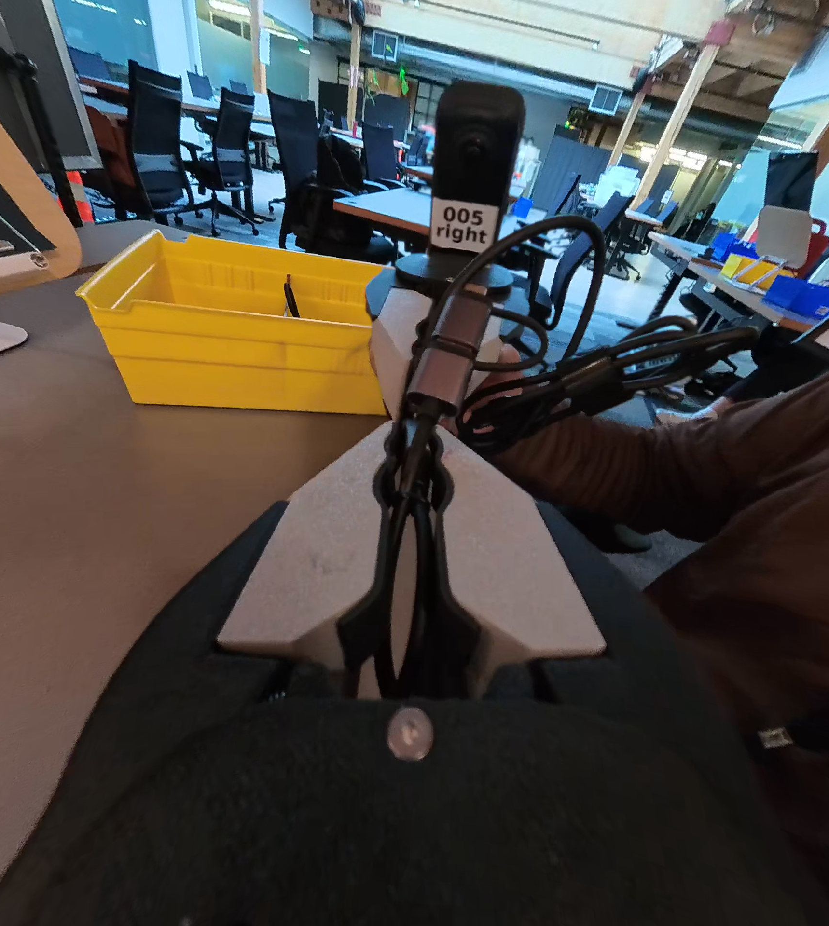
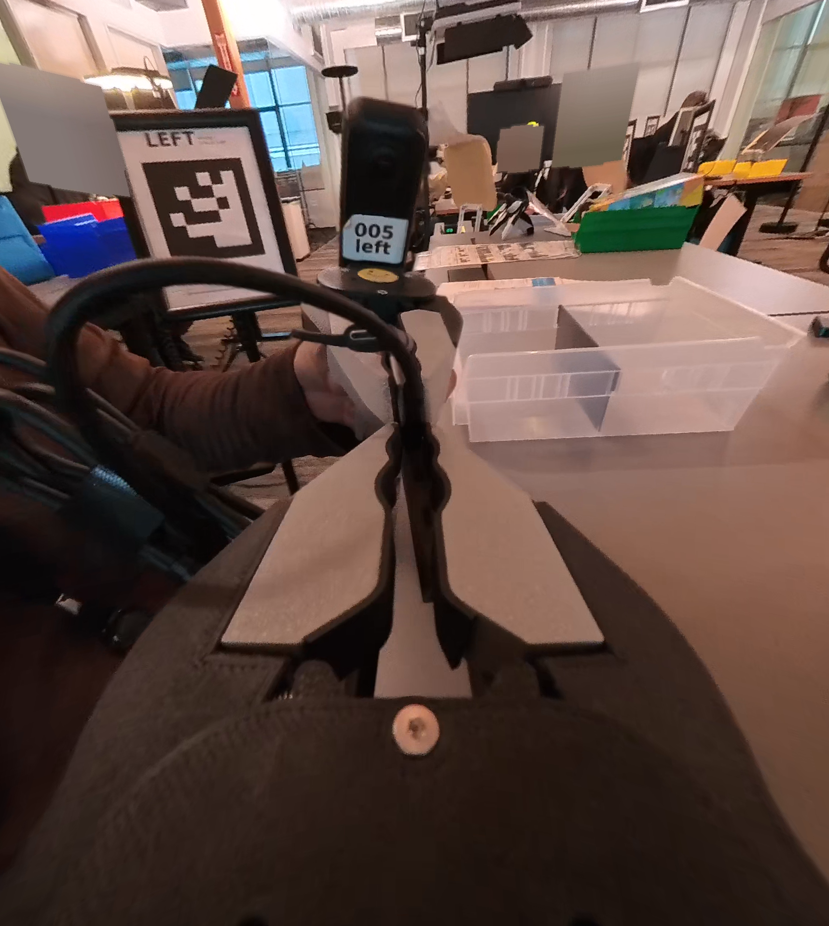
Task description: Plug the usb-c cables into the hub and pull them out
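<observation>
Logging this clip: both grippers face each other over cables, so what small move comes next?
Probably draw the left gripper straight back: its fingers pinch the cable entering the grey hub, which the right gripper seems to hold.

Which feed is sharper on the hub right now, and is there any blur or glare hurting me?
Left wrist view: the grey hub is crisp, the light even, the edges bent by the wide lens. Right wrist view: the black cable and the left gripper ahead are smeared by blur; there is soft glare on the table by the clear bin.
</observation>
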A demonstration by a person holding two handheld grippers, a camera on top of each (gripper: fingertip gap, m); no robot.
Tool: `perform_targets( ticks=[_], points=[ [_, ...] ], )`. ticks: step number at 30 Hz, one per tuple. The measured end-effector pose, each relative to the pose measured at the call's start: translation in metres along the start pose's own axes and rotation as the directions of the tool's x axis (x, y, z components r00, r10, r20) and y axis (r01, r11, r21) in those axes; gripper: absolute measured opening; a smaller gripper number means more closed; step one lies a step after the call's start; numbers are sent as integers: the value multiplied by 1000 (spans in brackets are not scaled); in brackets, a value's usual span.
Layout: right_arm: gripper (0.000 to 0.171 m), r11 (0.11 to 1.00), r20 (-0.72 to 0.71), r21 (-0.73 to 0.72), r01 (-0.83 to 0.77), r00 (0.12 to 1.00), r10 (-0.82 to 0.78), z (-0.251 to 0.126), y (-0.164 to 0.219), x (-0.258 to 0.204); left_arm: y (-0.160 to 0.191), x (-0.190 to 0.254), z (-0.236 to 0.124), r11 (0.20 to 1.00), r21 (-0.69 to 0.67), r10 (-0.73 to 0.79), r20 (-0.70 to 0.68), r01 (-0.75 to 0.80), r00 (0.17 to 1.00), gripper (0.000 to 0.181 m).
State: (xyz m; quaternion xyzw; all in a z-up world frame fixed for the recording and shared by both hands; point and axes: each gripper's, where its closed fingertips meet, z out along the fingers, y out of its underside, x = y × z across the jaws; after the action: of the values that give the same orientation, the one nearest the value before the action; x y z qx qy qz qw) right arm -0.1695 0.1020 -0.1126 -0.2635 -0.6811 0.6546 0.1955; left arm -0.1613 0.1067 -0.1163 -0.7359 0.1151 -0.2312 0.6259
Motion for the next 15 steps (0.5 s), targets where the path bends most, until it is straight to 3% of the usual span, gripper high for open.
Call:
perform_targets(
  ticks=[7,12,15],
  points=[
    [2,988,-11,146,-58,998,60,-2,-18,0,-15,3,-1,973,190,-127,-45,133,991,7],
    [5,962,-3,223,-156,987,161,1,-19,2,-15,1,-6,954,235,-178,-46,184,983,8],
    [4,847,-2,485,-219,968,252,-30,-56,21,13,6,10,982,115,-153,-4,152,988,7]
  ],
)
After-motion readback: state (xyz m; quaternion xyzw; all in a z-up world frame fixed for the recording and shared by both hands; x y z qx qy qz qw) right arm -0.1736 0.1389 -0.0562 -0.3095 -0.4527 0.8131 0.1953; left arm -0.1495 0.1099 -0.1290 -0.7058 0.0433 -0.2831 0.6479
